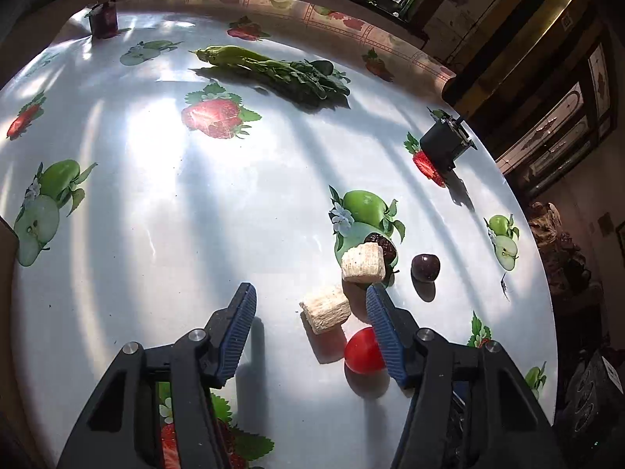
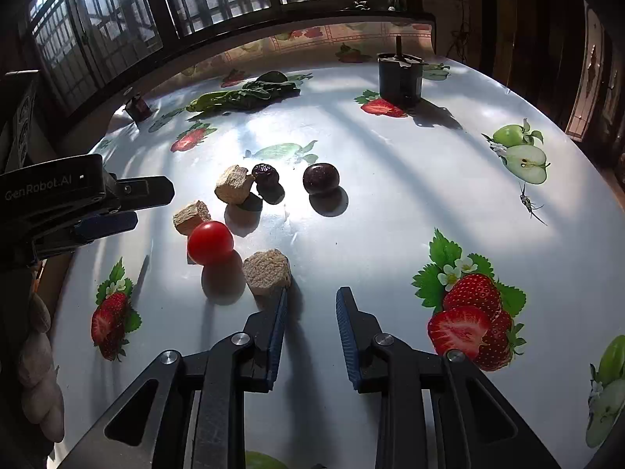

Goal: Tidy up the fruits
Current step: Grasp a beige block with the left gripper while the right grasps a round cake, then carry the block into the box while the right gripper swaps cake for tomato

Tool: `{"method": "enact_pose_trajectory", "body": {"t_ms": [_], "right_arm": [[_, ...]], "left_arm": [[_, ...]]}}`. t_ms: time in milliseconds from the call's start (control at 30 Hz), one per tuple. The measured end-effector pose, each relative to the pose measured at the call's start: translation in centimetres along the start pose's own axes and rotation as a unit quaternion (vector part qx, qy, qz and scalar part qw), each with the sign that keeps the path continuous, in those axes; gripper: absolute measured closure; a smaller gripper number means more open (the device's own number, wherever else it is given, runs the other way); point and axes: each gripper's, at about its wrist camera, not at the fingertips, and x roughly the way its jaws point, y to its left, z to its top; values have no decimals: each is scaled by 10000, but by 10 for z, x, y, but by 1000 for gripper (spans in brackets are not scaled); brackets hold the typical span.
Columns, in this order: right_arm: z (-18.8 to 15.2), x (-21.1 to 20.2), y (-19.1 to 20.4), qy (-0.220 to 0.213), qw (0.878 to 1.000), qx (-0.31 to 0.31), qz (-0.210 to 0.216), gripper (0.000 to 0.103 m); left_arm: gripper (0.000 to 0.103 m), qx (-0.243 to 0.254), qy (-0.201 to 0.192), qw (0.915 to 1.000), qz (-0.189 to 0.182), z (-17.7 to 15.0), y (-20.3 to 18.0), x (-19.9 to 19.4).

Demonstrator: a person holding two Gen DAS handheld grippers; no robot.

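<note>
On the fruit-print tablecloth [image 1: 156, 203] lie a red cherry tomato [image 1: 361, 351], two beige blocks [image 1: 326, 308] [image 1: 363, 264], a wrinkled dark date [image 1: 384, 244] and a dark round plum [image 1: 425, 267]. My left gripper [image 1: 310, 297] is open; the nearer beige block lies between its fingers, touching neither pad, and the tomato sits against the right finger. In the right wrist view, my right gripper [image 2: 312, 295] hangs low with a narrow, empty gap. A third beige block [image 2: 267, 271] sits just beyond its left fingertip, the tomato [image 2: 210, 242] further left and the plum [image 2: 321, 178] beyond. The left gripper [image 2: 154, 206] reaches in from the left.
A bunch of leafy greens [image 1: 273, 68] lies at the far side. A black box [image 2: 400, 78] stands at the far right, a small dark red object [image 1: 104, 17] at the far left corner. An insect [image 2: 529, 203] sits near the right edge. Windows line the back wall.
</note>
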Motion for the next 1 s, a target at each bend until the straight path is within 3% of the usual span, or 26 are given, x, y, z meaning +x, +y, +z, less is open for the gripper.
{"method": "enact_pose_trajectory", "body": {"t_ms": [100,167,333,533,900,1000], "right_arm": [[-1,0,2,16,10000,-15,46,75],[-1,0,3,25,9999,-9,115,75],[-1,-4,7,-64,9999,-72,144,82],[-2,-4,7,-29,9995,-52,296,82],[-4,3,12,-46,9994,-266,215,83],[-5,2,7,-61,9995,-158,255,93]], "left_arm": [[50,334,-29,9993,182,-4,-12,8],[76,513,-6,9983,275,-8,-18,10],[76,538,-69,9981,309,-17,-17,2],[76,514,-326,9978,262,-32,-7,-44],[76,-148,-855,9962,89,-90,40,-122],[76,-341,-1024,9941,76,-105,59,-145]]}}
